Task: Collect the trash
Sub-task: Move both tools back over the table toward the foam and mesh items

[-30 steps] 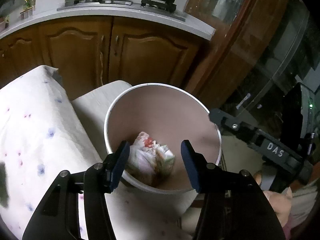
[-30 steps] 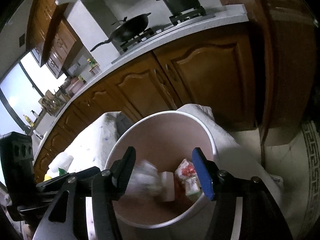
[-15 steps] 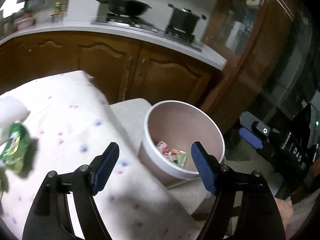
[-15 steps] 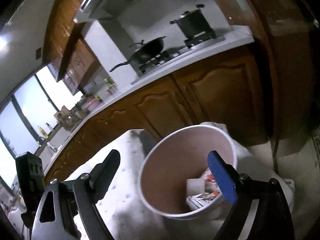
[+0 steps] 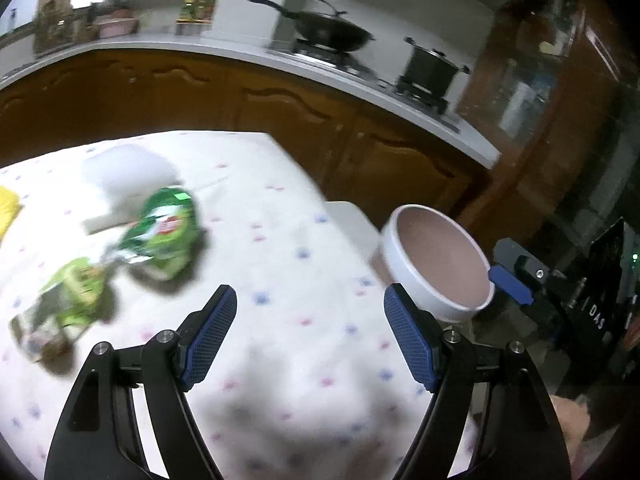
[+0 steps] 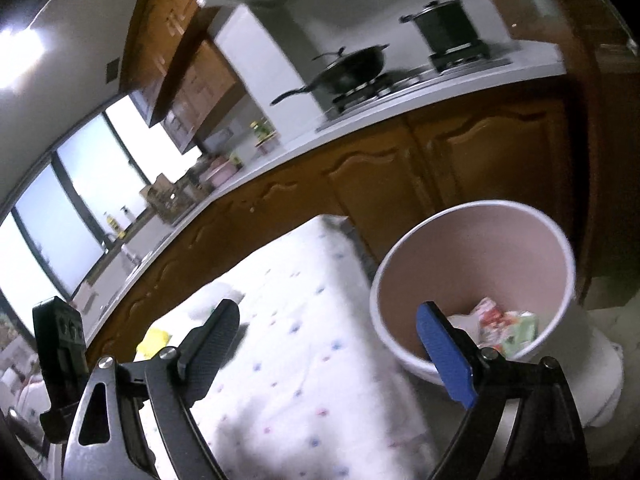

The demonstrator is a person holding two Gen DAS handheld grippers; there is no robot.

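We see both grippers, left and right, empty, jaws wide apart; some trash lies in the bin; green bags wait on the table.

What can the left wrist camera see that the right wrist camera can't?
Only the left wrist view shows the two green wrappers lying on the tablecloth, and the left gripper, open and empty. Only the right wrist view shows the trash inside the bin and the windows. Both show the bin, tablecloth, wok and pot.
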